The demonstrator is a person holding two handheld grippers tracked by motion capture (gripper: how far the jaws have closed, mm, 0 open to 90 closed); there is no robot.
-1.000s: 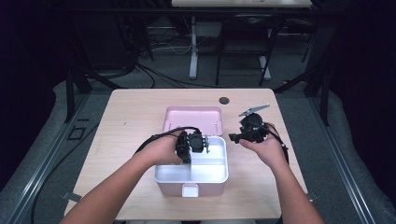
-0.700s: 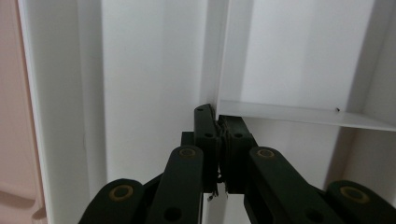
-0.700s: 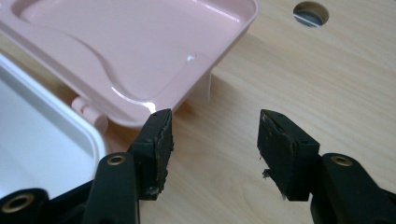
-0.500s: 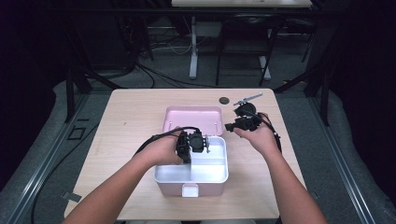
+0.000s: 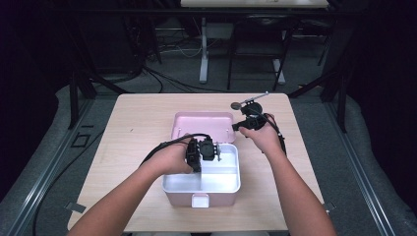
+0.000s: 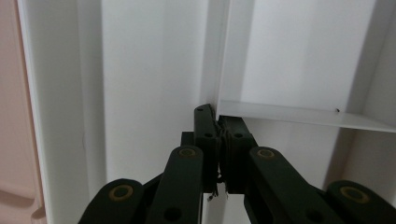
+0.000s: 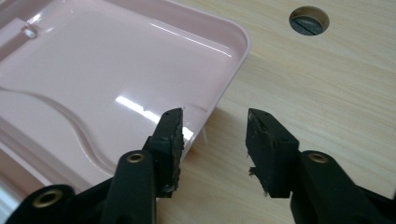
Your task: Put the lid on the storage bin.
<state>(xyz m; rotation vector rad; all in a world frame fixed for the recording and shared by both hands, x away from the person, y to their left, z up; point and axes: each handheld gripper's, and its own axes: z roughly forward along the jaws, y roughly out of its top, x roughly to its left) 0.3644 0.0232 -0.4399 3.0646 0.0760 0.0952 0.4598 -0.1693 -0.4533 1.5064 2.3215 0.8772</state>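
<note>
A pink box with a white inner tray stands open near the table's front, its pink lid lying flat behind it. My left gripper reaches into the tray, and in the left gripper view its jaws are shut on the tray's thin white divider wall. My right gripper hovers at the lid's right edge. In the right gripper view its jaws have just been closing and stand open astride the rim of the pink lid, one jaw over the lid and one over the table, neither pad pressing.
A round cable hole with a dark cap sits in the wooden tabletop behind the lid. The pink box's latch faces the front edge. Cables trail from both grippers across the person's forearms.
My right gripper has moved away from the person and leftward to the lid's right edge. The left gripper has stayed in the tray.
</note>
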